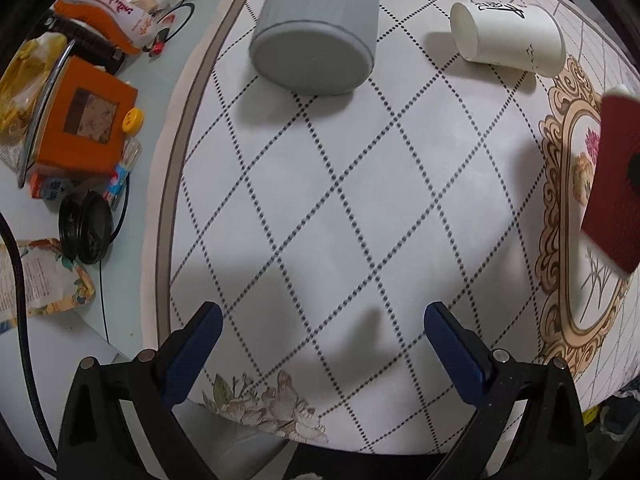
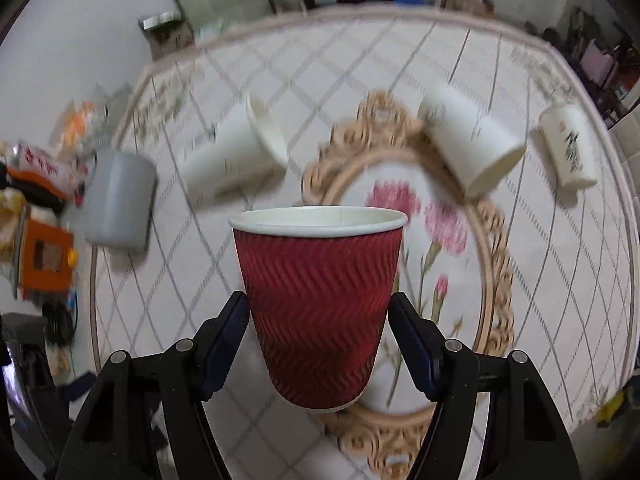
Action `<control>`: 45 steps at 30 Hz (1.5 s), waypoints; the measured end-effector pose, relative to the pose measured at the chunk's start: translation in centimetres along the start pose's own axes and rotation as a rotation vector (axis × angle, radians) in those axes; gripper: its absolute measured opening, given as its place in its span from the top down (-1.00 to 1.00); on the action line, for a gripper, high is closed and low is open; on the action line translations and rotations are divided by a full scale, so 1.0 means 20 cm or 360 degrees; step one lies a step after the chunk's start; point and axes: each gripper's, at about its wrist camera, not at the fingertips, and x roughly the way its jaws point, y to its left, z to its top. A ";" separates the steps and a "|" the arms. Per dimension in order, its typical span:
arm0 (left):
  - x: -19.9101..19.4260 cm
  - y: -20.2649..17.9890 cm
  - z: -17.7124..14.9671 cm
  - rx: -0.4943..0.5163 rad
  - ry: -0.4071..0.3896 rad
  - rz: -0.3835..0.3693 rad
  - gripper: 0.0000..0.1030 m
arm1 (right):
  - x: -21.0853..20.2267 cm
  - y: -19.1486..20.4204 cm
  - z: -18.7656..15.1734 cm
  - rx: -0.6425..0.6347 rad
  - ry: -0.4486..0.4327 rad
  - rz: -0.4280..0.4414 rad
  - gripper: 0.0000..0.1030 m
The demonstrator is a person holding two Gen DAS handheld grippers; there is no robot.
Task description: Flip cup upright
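My right gripper point(image 2: 318, 312) is shut on a red ribbed paper cup point(image 2: 318, 292) and holds it mouth-up above the table's floral medallion; the cup also shows at the right edge of the left wrist view point(image 1: 614, 176). My left gripper point(image 1: 323, 324) is open and empty above the near part of the patterned tablecloth point(image 1: 340, 200). A white paper cup point(image 1: 508, 36) lies on its side at the far right. In the right wrist view, three white cups lie on their sides: one left point(image 2: 232, 156), one right point(image 2: 472, 144), one far right point(image 2: 568, 146).
A grey cup point(image 1: 316, 28) lies on its side at the far middle, also in the right wrist view point(image 2: 120, 200). Off the cloth's left edge sit an orange box point(image 1: 84, 120), snack packets point(image 1: 116, 12), black headphones point(image 1: 86, 228) and cables.
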 end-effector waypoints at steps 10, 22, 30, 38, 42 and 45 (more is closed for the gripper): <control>0.07 -0.09 0.15 0.0091 -0.0070 0.0050 -1.00 | 0.11 0.00 0.07 0.0046 -0.0604 -0.0099 -0.42; 0.03 -0.10 0.03 0.0181 -0.0112 0.0017 -1.00 | 0.11 0.03 -0.12 -0.0067 -0.0556 -0.0148 -0.44; -0.09 -0.10 -0.05 0.0226 -0.0205 -0.0007 -1.00 | 0.04 0.02 -0.29 -0.0061 -0.0460 -0.0186 -0.68; -0.35 -0.10 -0.19 0.0216 -0.0328 -0.0057 -1.00 | -0.21 -0.08 -0.40 0.0049 -0.0429 -0.0297 -0.83; -0.58 -0.13 -0.31 0.0217 -0.0457 -0.0075 -1.00 | -0.44 -0.12 -0.43 0.0057 -0.0452 -0.0369 -0.98; -0.76 -0.14 -0.40 0.0203 -0.0555 -0.0095 -1.00 | -0.64 -0.13 -0.47 0.0032 -0.0471 -0.0404 -1.00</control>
